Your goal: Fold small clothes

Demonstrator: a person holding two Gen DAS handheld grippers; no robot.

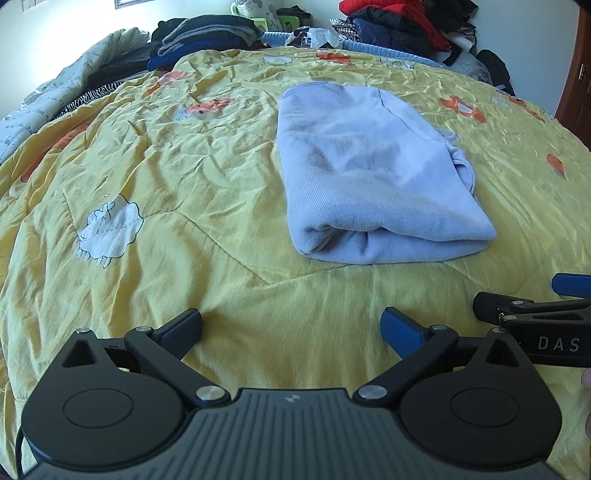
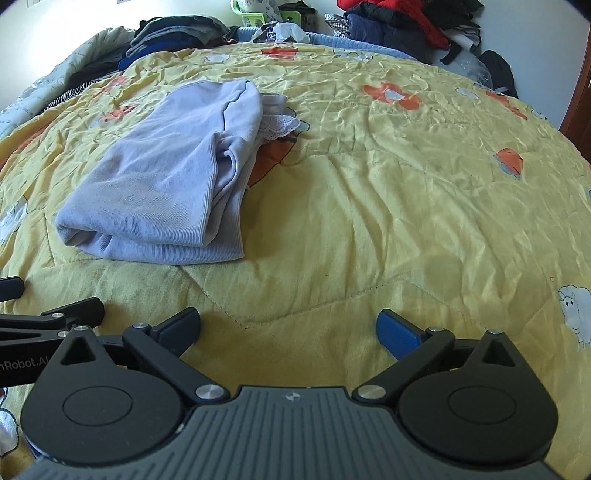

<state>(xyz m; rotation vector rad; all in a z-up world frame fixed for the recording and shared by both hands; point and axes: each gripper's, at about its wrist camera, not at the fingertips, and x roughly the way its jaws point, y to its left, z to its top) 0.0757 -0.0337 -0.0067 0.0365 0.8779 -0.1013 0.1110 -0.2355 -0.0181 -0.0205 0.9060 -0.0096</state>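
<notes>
A light lavender garment [image 1: 369, 173] lies folded into a thick rectangle on the yellow quilt; it also shows in the right wrist view [image 2: 162, 177], with a white lace edge [image 2: 280, 123] sticking out at its far side. My left gripper [image 1: 291, 328] is open and empty, low over the quilt in front of the garment. My right gripper [image 2: 288, 328] is open and empty, to the right of the garment's near edge. The right gripper's fingers [image 1: 517, 306] show at the right of the left wrist view. The left gripper's fingers [image 2: 74, 310] show at the left of the right wrist view.
The yellow quilt [image 1: 184, 221] with sheep and orange flower prints covers the bed. Piles of dark and red clothes [image 1: 399, 26] and a stack of dark folded clothes [image 1: 207, 37] lie along the far edge. A grey patterned blanket [image 1: 55, 92] lies at far left.
</notes>
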